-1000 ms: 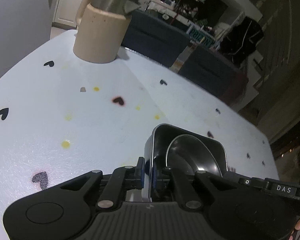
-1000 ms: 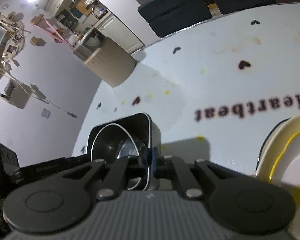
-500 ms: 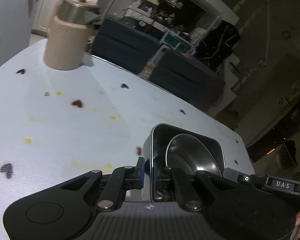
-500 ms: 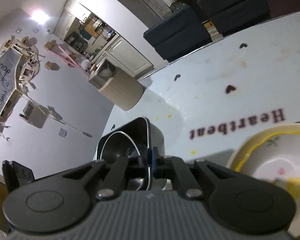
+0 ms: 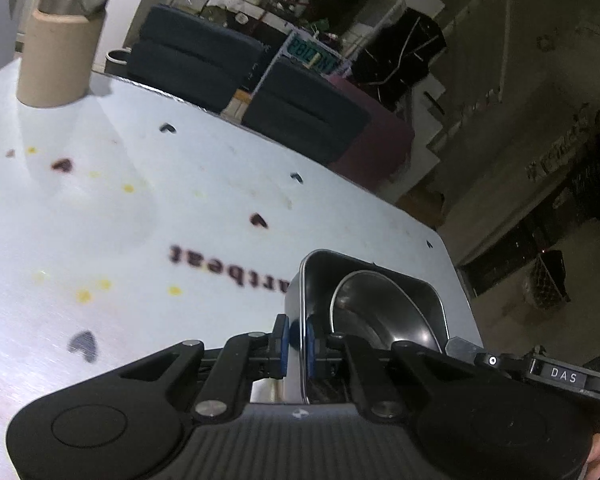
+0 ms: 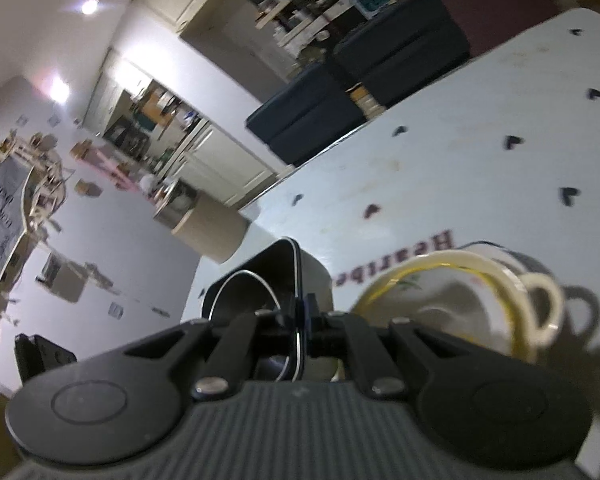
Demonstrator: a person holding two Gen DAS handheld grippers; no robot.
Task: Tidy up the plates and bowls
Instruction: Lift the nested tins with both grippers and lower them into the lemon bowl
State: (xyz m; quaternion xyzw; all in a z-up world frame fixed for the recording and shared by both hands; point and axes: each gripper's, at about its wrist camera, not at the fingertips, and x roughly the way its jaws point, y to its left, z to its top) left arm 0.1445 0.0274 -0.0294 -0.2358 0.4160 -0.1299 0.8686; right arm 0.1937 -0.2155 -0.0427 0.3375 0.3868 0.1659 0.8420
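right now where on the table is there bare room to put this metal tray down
Most room: the bare tablecloth between the beige jug and the printed word. Also the far strip along the table edge by the dark chairs. Crowded: to the right of the metal tray, where the yellow-rimmed bowl sits beside it.
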